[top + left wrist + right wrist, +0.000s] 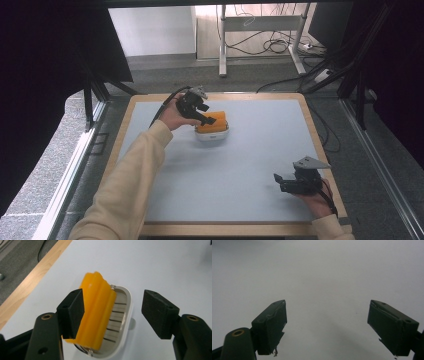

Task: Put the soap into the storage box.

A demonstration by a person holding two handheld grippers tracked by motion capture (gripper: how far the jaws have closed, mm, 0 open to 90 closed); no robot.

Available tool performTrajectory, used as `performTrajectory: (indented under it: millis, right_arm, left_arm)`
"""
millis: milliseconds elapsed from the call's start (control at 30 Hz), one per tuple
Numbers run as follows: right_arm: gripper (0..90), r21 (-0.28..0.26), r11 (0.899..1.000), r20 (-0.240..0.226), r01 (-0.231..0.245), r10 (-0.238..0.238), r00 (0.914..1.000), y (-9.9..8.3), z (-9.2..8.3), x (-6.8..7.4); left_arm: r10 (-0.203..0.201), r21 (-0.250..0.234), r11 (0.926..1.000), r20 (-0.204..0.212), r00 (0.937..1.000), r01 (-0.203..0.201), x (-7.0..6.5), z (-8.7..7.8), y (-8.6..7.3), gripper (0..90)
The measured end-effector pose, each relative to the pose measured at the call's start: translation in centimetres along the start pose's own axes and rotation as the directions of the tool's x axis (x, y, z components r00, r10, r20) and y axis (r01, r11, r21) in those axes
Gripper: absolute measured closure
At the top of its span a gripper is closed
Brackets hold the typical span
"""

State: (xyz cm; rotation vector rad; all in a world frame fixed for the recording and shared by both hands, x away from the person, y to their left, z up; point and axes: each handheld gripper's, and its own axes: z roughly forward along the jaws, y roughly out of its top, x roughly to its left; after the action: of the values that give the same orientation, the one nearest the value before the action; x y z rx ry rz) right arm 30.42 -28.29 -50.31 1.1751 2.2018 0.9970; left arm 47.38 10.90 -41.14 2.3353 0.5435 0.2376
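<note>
An orange ridged block (pixel 215 122) (pixel 97 305) leans tilted in a white oval dish (pixel 212 135) (pixel 127 312) with a slotted floor, at the middle back of the table. My left gripper (pixel 209 119) (pixel 112 312) hangs open right over the dish. One of its pads stands against the block's side, the other is well clear beyond the dish's rim. Near the front right corner my right gripper (pixel 280 183) (pixel 327 325) stands open above the bare mat, with nothing between its pads.
A pale blue-grey mat (pixel 240 170) covers the table inside a wooden border (pixel 225 229). Behind the table are a desk frame (pixel 222 45) and loose cables (pixel 272 45) on the floor. Dark curtains flank both sides.
</note>
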Motion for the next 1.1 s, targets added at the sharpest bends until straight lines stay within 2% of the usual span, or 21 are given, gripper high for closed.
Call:
performTrajectory:
  millis: [267, 467, 567, 767, 833, 967, 1033, 1100]
  right_arm:
    - [16.1, -0.003, 1.000, -0.001, 0.004, -0.004, 1.0000, 0.1, -0.1, 0.1]
    - [16.1, -0.011, 1.000, -0.004, 0.008, -0.008, 1.0000, 0.2, -0.3, 0.3]
    - [16.1, -0.017, 1.000, -0.006, 0.008, -0.008, 0.9999, 0.3, -0.4, 0.4]
    - [16.1, -0.020, 1.000, -0.010, 0.011, -0.011, 0.9999, 0.3, -0.4, 0.4]
    - [16.1, -0.019, 1.000, -0.010, 0.014, -0.014, 0.9999, 0.3, -0.4, 0.4]
    - [16.1, -0.015, 1.000, -0.009, 0.016, -0.016, 0.9998, 0.4, -0.4, 0.5]
    - [16.1, -0.015, 1.000, -0.011, 0.019, -0.019, 0.9998, 0.4, -0.3, 0.6]
    - [16.1, -0.010, 1.000, -0.015, 0.022, -0.022, 0.9996, 0.3, -0.2, 0.6]
  left_arm:
    - [-0.034, 0.002, 0.9994, -0.038, 0.9987, 0.034, -2.2, -2.0, -3.0, 34.1]
    - [-0.079, 0.003, 0.9969, -0.062, 0.9950, 0.079, -4.4, -2.5, -5.6, 34.2]
    - [-0.107, -0.016, 0.9942, -0.060, 0.9924, 0.106, -5.6, -2.9, -7.1, 33.8]
    - [-0.125, -0.042, 0.9916, -0.061, 0.9903, 0.122, -8.3, -3.6, -10.6, 32.0]
    - [-0.141, -0.049, 0.9892, -0.058, 0.9883, 0.138, -8.9, -3.7, -11.8, 32.0]
    - [-0.142, -0.040, 0.9894, -0.067, 0.9876, 0.140, -9.8, -4.1, -13.8, 31.1]
    - [-0.168, -0.050, 0.9851, -0.080, 0.9825, 0.164, -10.2, -4.2, -14.8, 31.0]
    - [-0.179, -0.045, 0.9835, -0.087, 0.9800, 0.175, -10.5, -4.3, -15.4, 30.9]
